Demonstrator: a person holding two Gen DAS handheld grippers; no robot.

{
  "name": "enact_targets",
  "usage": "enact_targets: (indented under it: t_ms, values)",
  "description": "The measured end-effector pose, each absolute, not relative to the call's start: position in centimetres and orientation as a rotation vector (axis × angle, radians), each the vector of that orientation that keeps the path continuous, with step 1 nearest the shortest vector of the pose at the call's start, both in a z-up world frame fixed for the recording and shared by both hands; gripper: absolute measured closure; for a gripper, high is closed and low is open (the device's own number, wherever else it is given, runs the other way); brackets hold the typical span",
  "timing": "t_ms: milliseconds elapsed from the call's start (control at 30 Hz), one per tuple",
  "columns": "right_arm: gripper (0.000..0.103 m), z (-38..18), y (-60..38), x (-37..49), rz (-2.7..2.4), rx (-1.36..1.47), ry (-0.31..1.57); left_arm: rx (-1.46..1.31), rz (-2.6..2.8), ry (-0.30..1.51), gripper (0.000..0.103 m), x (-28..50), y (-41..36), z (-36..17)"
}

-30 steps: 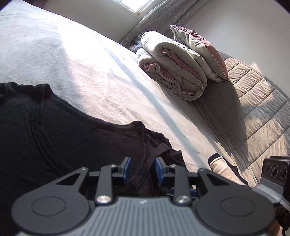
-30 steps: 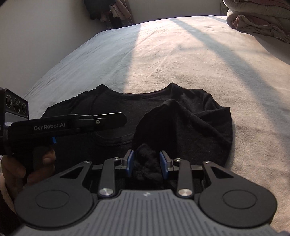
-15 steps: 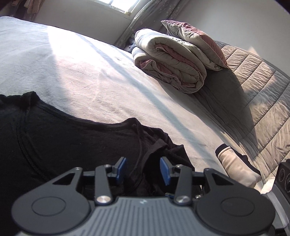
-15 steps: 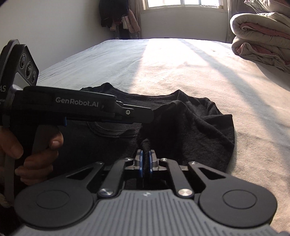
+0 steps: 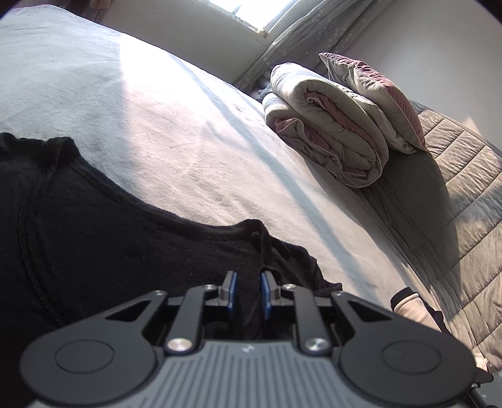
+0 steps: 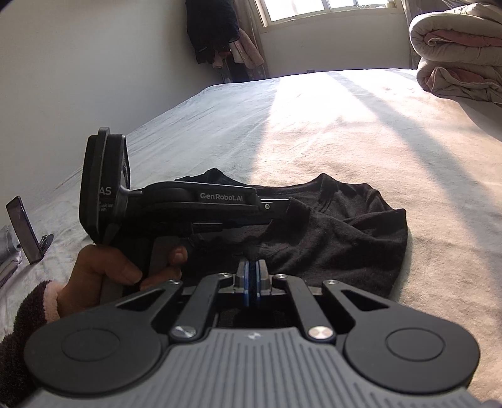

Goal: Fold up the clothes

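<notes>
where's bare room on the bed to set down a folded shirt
Wide bare sheet beyond the black t-shirt toward the window, plus a strip between the t-shirt and the folded duvet. Crowded: the duvet corner, and the near left edge by the propped phone.

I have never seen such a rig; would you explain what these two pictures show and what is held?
A person grips a tool in each hand, each with a camera looking along its two fingers. One picture is from the left hand-held gripper, the other from the right hand-held gripper, which also sees the left hand. A black T-shirt lies on the bed, a folded quilt beyond. Both pinch the T-shirt's near edge; the left's jaws have just closed, cloth between them.
</notes>
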State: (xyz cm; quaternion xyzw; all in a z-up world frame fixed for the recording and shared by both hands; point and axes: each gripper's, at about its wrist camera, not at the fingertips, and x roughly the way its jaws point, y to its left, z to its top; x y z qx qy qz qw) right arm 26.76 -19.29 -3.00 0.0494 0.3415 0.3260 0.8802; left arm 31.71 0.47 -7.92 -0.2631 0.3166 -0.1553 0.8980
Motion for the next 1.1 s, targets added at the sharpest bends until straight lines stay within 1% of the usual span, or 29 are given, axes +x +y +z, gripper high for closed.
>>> enact_targets:
  t_ms: [300,467,567,667,700,733,767,800,833,867,900,1000,1100]
  values:
    - [0.098,-2.3,-20.4,26.9,0.736,0.199,0.710,-0.624,-0.319,0.574,0.103,30.1,2.6,-6.2]
    - [0.098,-2.9,-19.5,27.0,0.815,0.254,0.743,-0.635,-0.255,0.613,0.103,30.3,3.8,-6.8]
    - [0.098,-4.3,-18.2,27.4,0.815,0.233,0.803,-0.632,-0.213,0.667,0.102,30.7,4.5,-7.6]
    - [0.086,-5.7,-17.2,27.9,0.804,0.203,0.868,-0.668,-0.205,0.692,0.101,30.7,5.4,-8.1]
    - [0.086,-5.7,-17.0,27.9,0.805,0.198,0.872,-0.690,-0.211,0.694,0.099,30.7,5.7,-8.2]
    - [0.085,-5.7,-17.0,27.8,0.808,0.196,0.870,-0.712,-0.220,0.692,0.093,30.6,6.0,-8.2]
    - [0.084,-5.4,-17.3,27.7,0.814,0.203,0.852,-0.734,-0.228,0.690,0.084,30.6,6.3,-8.2]
    - [0.079,-5.0,-17.7,27.6,0.820,0.211,0.834,-0.754,-0.237,0.689,0.076,30.5,6.6,-8.3]
    - [0.071,-4.7,-18.0,27.5,0.825,0.218,0.816,-0.767,-0.252,0.692,0.073,30.5,6.7,-8.3]
    - [0.057,-4.4,-18.5,27.4,0.826,0.226,0.794,-0.775,-0.262,0.693,0.070,30.6,6.7,-8.3]
    - [0.056,-4.1,-19.1,27.2,0.816,0.234,0.769,-0.782,-0.271,0.693,0.066,30.6,6.7,-8.4]
    - [0.056,-3.4,-21.0,27.5,0.746,0.267,0.730,-0.758,-0.273,0.689,0.066,30.7,6.0,-8.3]
    - [0.056,-3.8,-22.9,28.6,0.637,0.316,0.714,-0.676,-0.243,0.674,0.072,30.8,4.8,-8.0]
